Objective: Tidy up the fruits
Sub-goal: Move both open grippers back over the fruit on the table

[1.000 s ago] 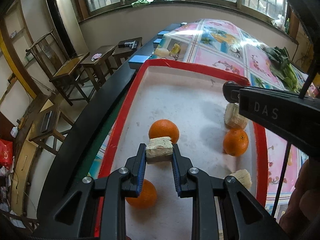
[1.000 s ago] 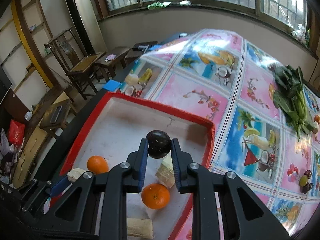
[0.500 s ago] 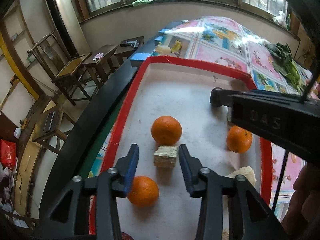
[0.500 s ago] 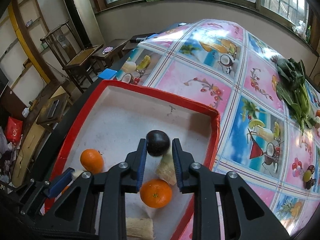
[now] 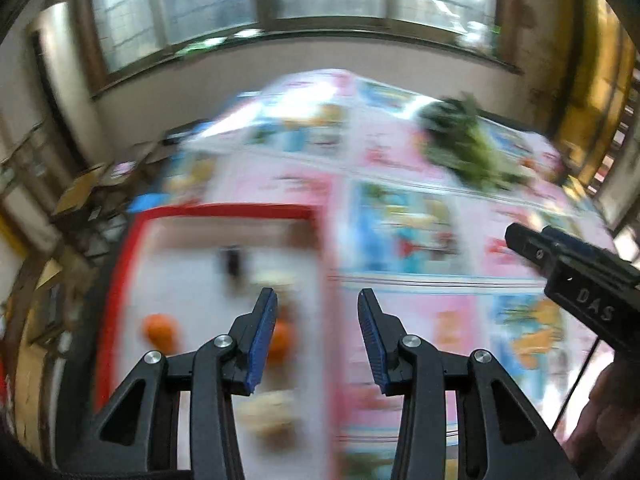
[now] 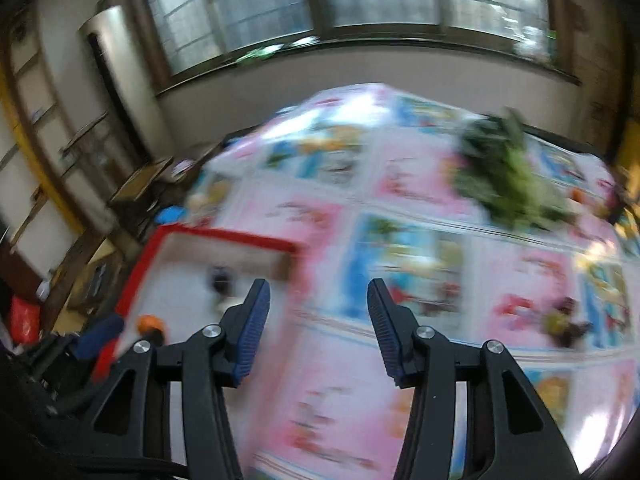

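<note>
Both views are blurred by motion. The red-rimmed tray [image 5: 224,212] lies at the left with oranges [image 5: 160,332], a dark fruit [image 5: 232,260] and a pale sugarcane piece [image 5: 268,412] in it. My left gripper [image 5: 316,332] is open and empty, over the tray's right edge. My right gripper [image 6: 318,320] is open and empty, above the patterned tablecloth to the right of the tray [image 6: 224,236]. The dark fruit [image 6: 220,280] and an orange [image 6: 150,324] show in the right wrist view too. The right gripper's body [image 5: 576,280] shows at the right of the left wrist view.
Leafy greens [image 6: 504,176] lie at the far right of the table, and small fruits [image 6: 560,320] lie at its right side. The colourful tablecloth [image 6: 360,220] covers the table. Chairs and small tables [image 6: 140,184] stand on the floor at the left, below windows.
Both grippers opened and let go: the sugarcane piece and the dark fruit now lie in the tray. Both grippers lifted and swung right, away from the tray.
</note>
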Motion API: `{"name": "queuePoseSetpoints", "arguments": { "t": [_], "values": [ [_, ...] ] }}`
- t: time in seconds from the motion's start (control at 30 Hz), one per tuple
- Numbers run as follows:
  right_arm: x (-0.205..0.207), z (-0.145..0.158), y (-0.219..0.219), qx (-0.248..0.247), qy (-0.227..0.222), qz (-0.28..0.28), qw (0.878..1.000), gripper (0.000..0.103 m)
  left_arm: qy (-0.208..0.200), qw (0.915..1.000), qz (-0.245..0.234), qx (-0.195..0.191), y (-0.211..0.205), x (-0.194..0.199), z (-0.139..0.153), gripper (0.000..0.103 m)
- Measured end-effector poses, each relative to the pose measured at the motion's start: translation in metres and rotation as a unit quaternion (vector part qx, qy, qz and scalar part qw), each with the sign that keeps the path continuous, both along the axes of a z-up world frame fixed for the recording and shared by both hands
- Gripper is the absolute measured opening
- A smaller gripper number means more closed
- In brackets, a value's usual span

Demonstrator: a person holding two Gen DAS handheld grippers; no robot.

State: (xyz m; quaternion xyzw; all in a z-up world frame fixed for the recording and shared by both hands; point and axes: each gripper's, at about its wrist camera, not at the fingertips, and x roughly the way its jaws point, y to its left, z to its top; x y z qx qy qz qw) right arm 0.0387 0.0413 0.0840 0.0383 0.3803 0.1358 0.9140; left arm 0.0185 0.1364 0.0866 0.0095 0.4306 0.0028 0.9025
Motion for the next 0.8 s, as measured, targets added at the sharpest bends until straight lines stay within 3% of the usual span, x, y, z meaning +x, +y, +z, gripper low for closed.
{"name": "queuePoseSetpoints", "arguments": {
  "t": [0.23, 0.4, 0.6, 0.8],
  "values": [
    [-0.010, -0.018, -0.133, -0.010, 0.024, -0.107, 0.994, 0.052, 0.038, 0.9892, -0.135, -0.041, -0.104, 0.023, -0.021, 0.042],
    [-0.013, -0.032, -0.201, -0.012, 0.040, -0.154, 0.987, 0.046, 0.055, 0.9795, -0.184, -0.061, -0.145, 0.042, -0.038, 0.042],
    [0.004, -0.049, -0.228, -0.003, 0.054, -0.148, 0.987, 0.044, 0.071, 0.9769, -0.190, -0.069, -0.164, 0.068, -0.056, 0.042],
    [0.019, -0.065, -0.225, 0.014, 0.066, -0.118, 0.991, 0.044, 0.075, 0.9728, -0.206, -0.075, -0.174, 0.080, -0.062, 0.042]
  ]
}}
